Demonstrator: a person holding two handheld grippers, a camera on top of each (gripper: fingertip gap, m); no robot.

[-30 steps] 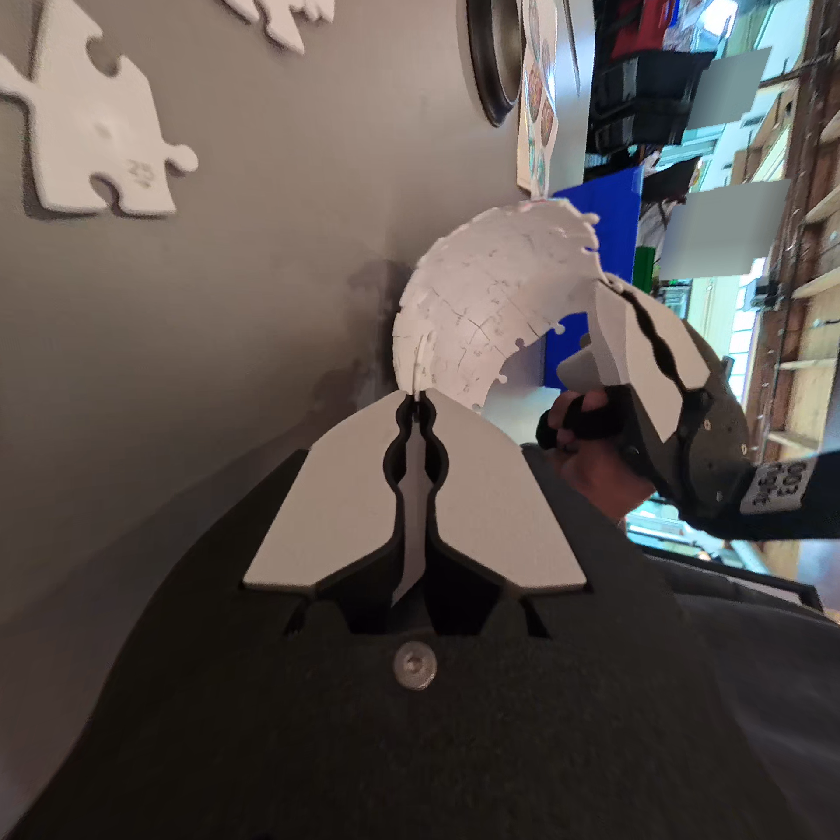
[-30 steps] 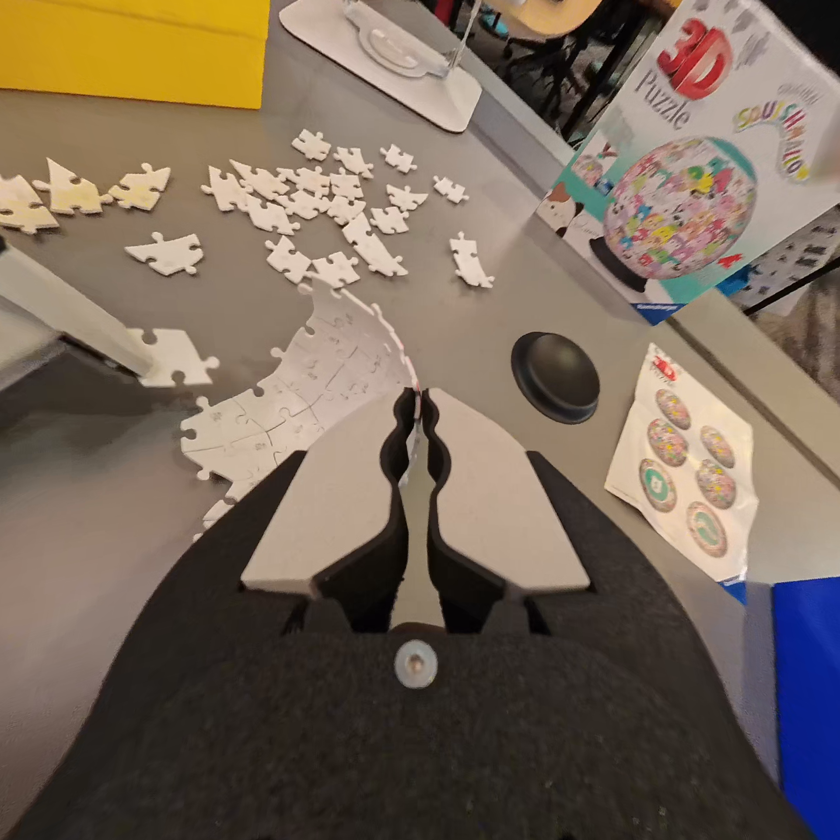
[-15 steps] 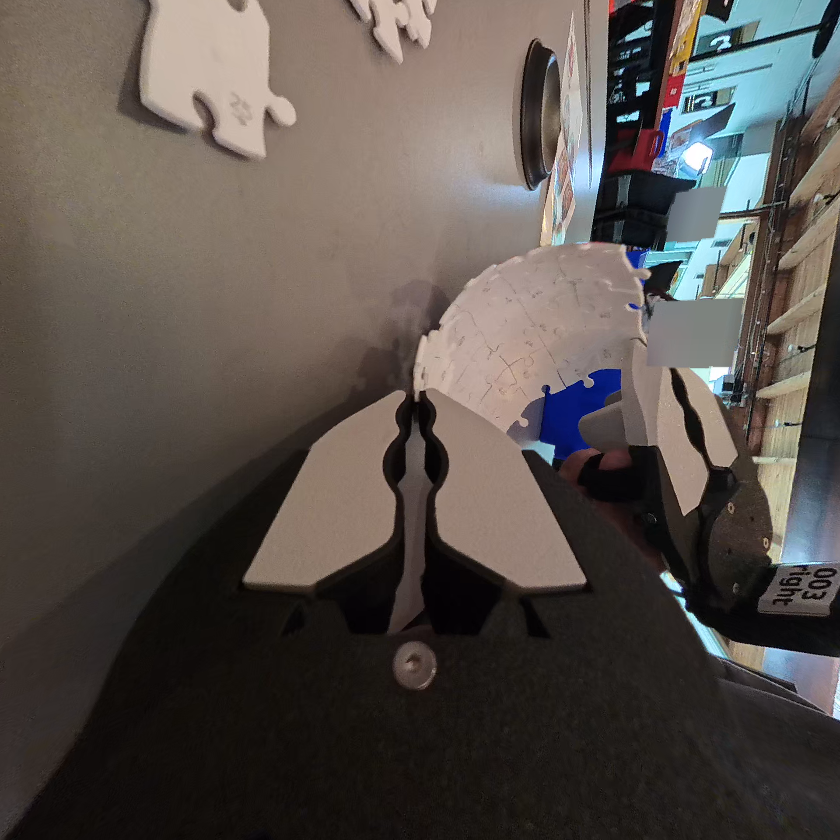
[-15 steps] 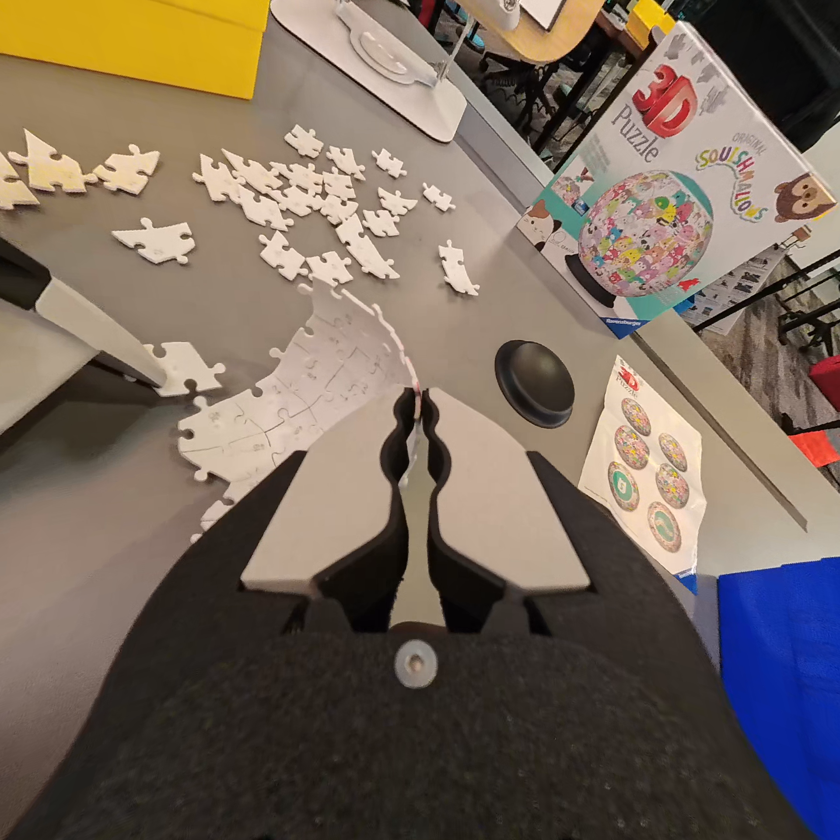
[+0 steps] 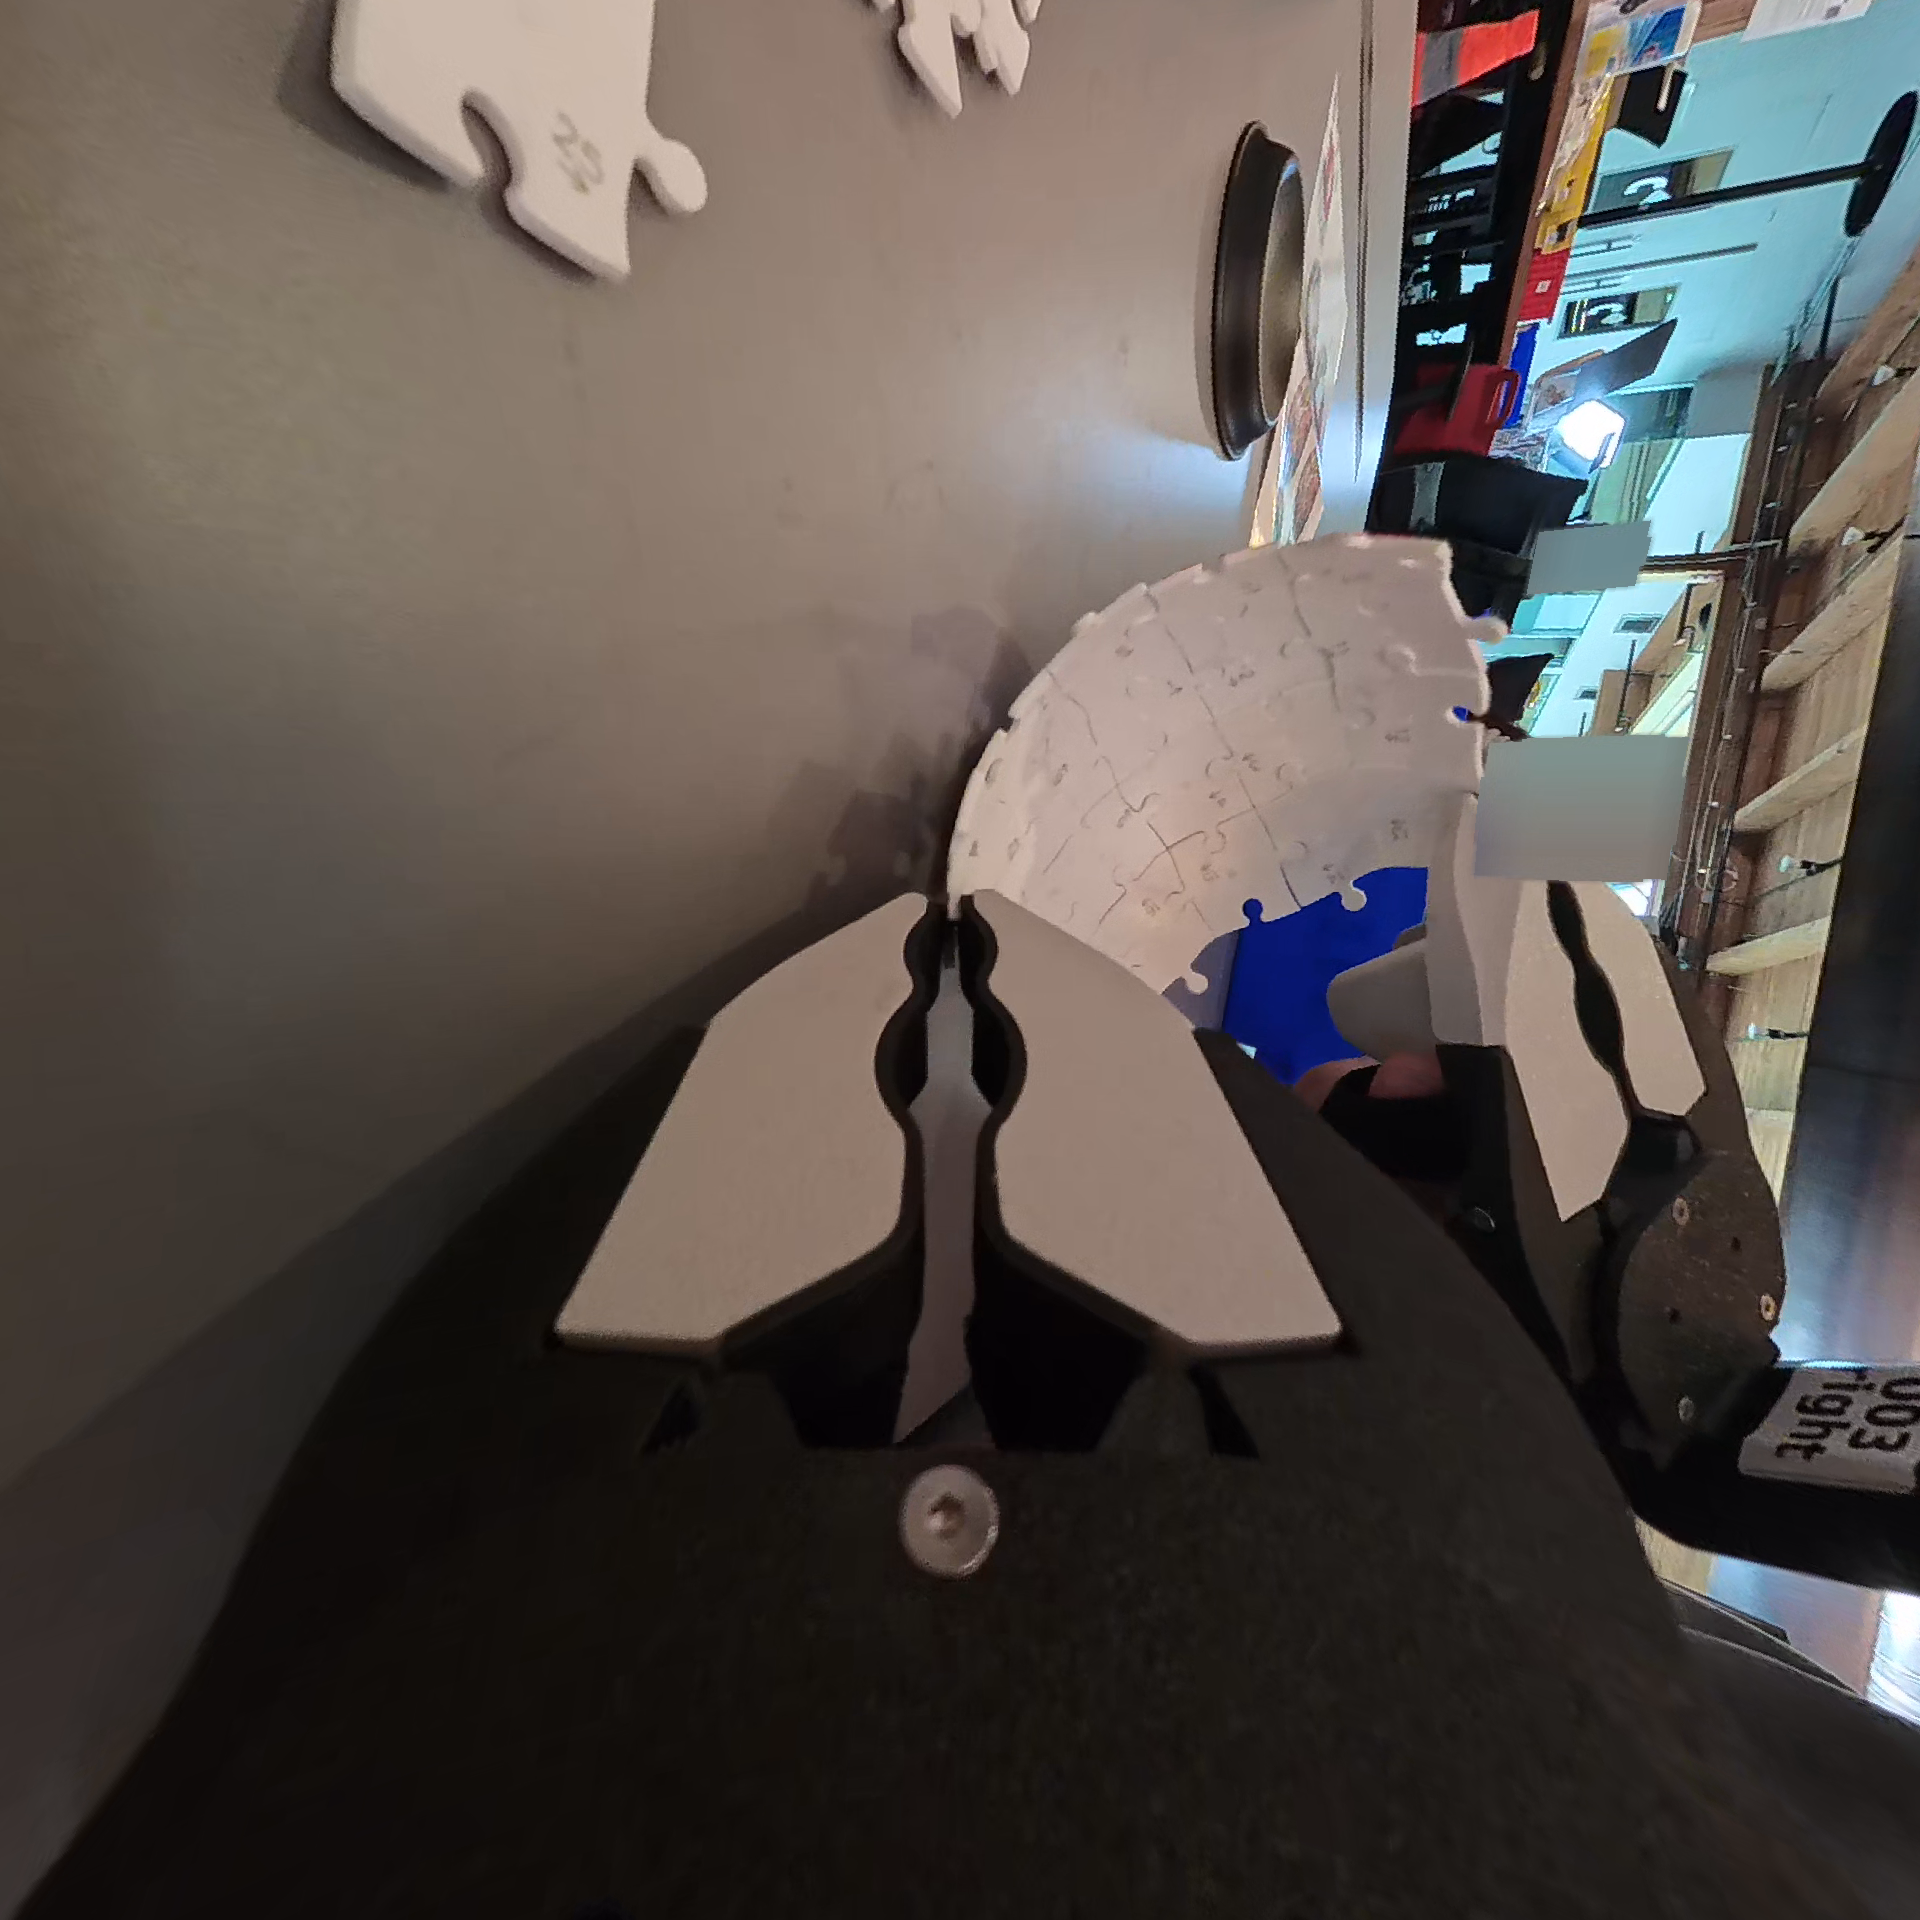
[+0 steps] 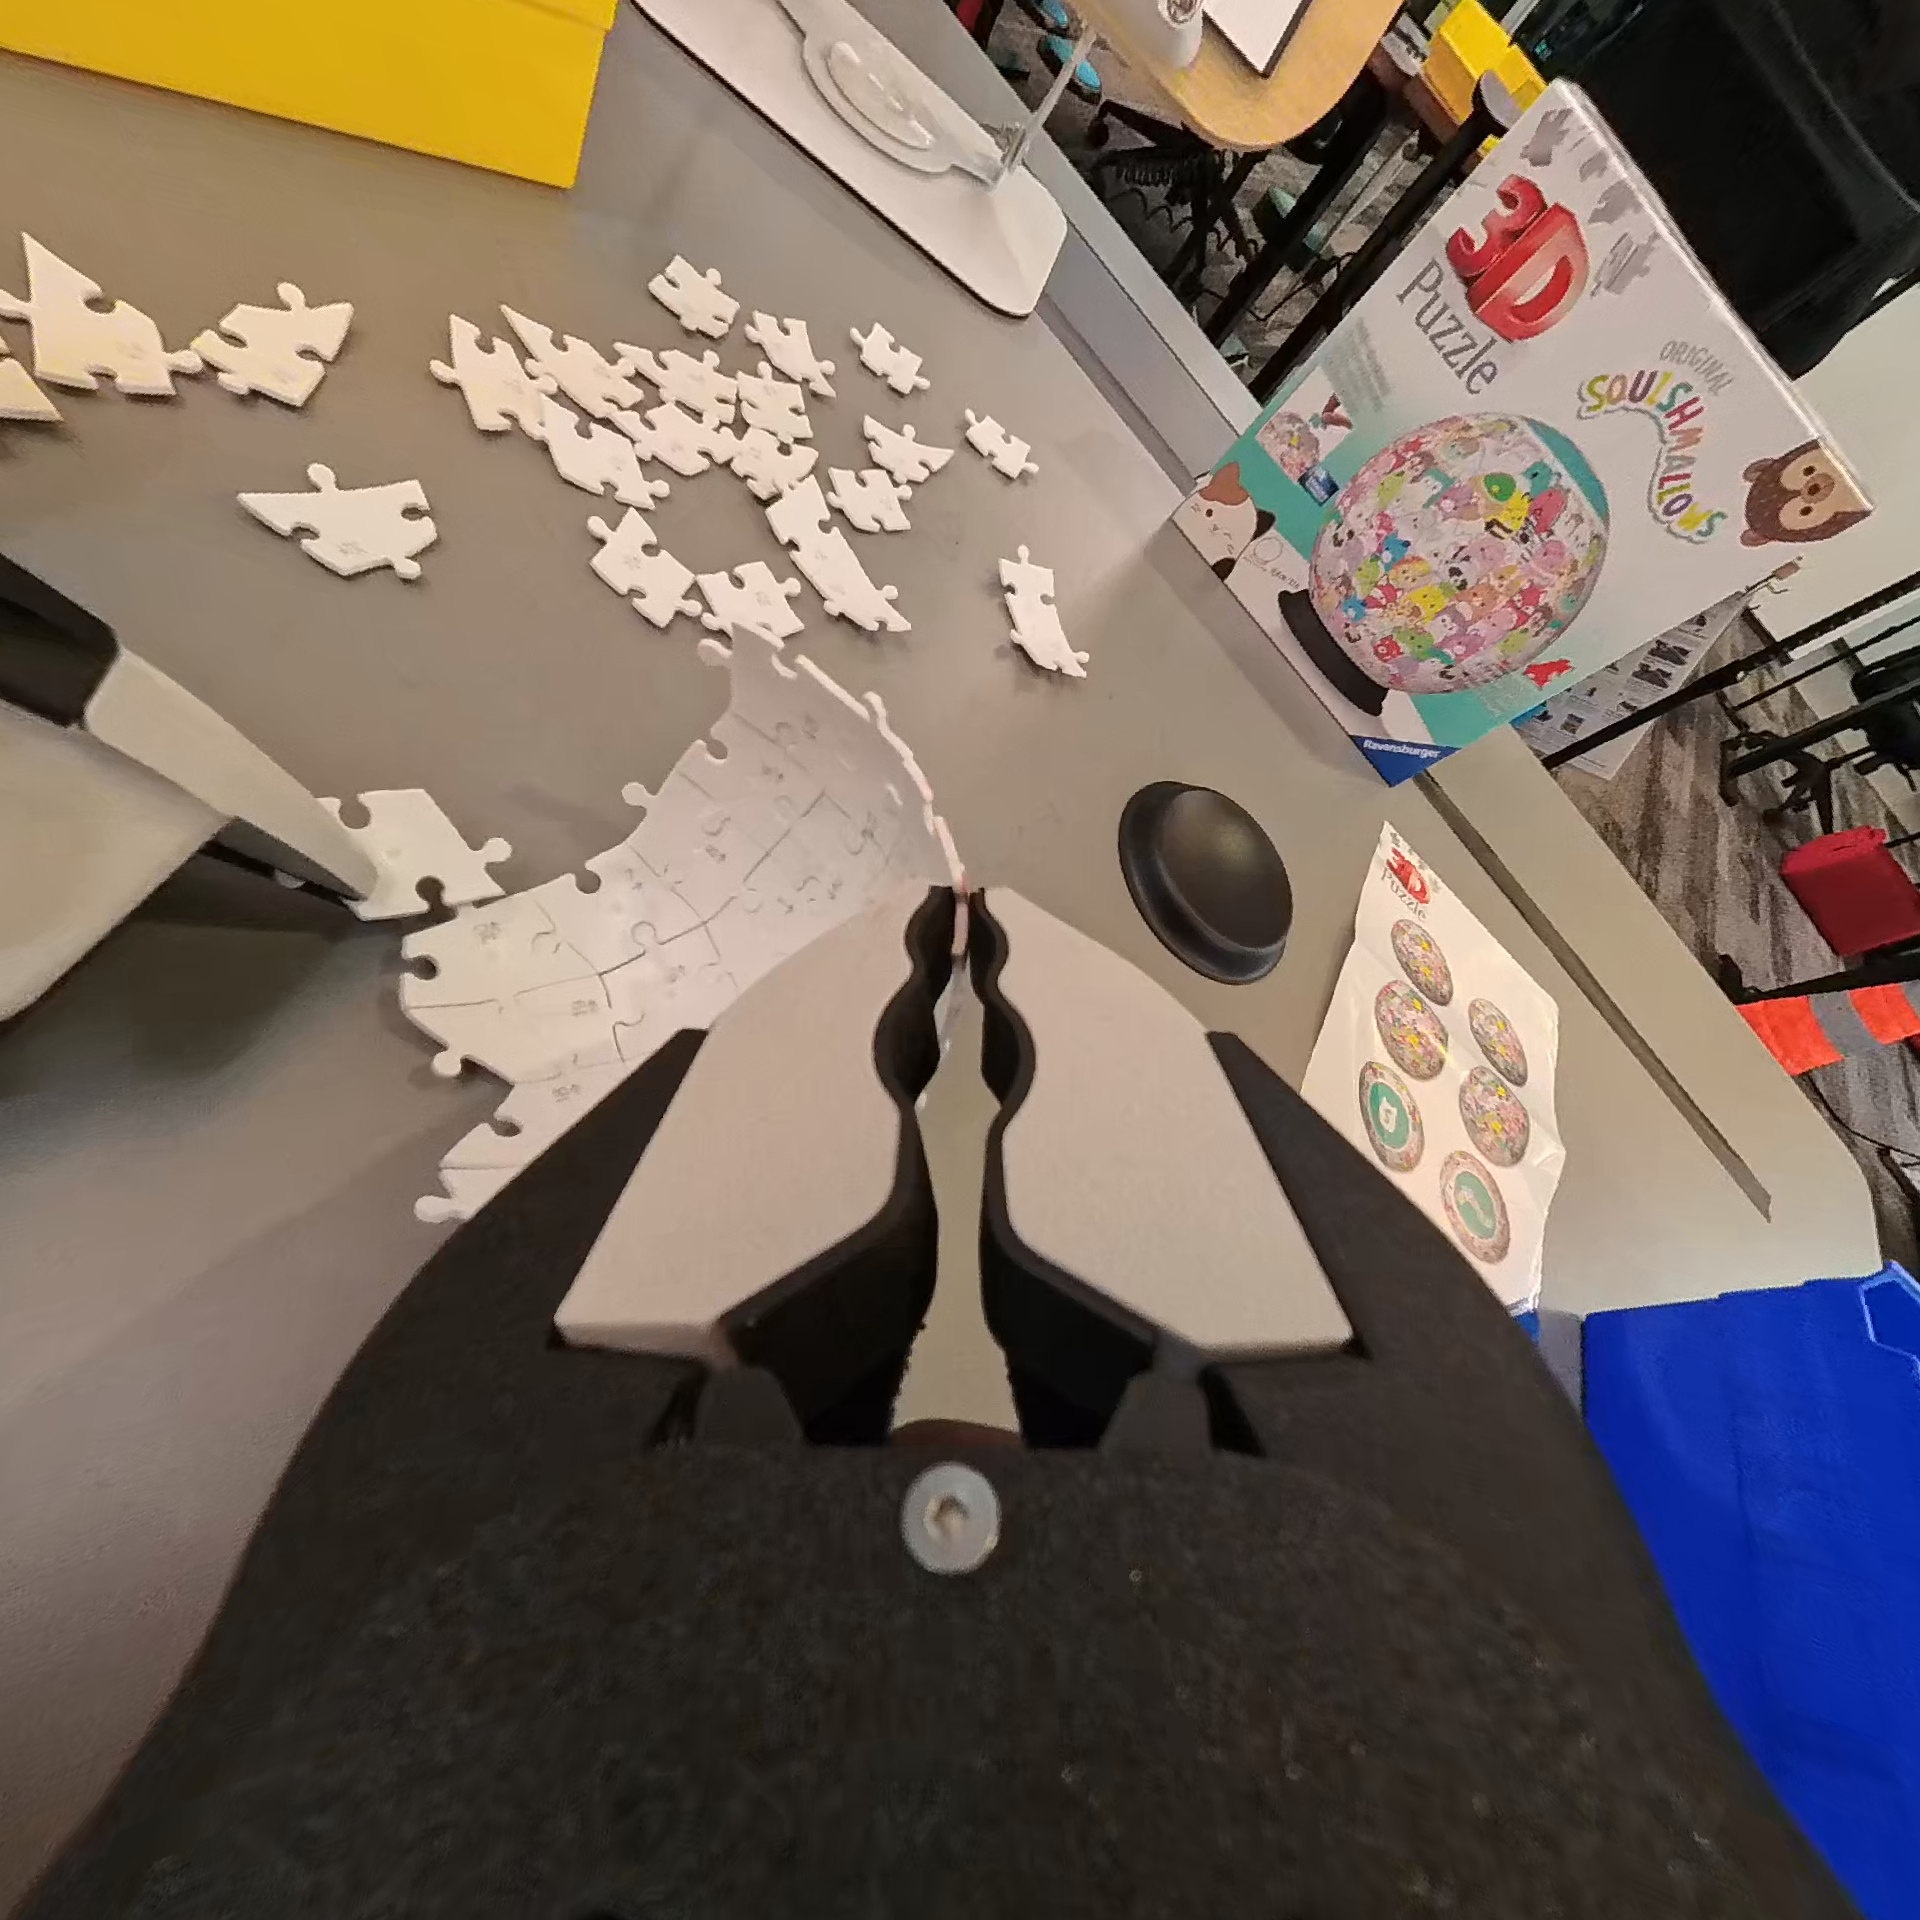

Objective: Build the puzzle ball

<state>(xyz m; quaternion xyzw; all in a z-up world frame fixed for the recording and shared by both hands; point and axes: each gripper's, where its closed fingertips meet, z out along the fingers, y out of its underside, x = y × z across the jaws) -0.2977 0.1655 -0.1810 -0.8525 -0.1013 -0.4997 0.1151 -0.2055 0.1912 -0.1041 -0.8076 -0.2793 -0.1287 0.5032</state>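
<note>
Curved white shell of joined puzzle pieces point(image 5: 1226, 769), held between us.
Our left gripper point(image 5: 951, 920) and right gripper point(image 6: 964, 904) each pinch opposite edges at the fingertips.

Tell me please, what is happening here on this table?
A person is building a puzzle ball with two tools. The right hand-held gripper is shut on one edge of the curved white shell, and the left hand-held gripper is shut on the opposite edge. The shell is only partly built. Many loose pieces lie on the grey table, with the black stand and the puzzle box nearby.
</note>
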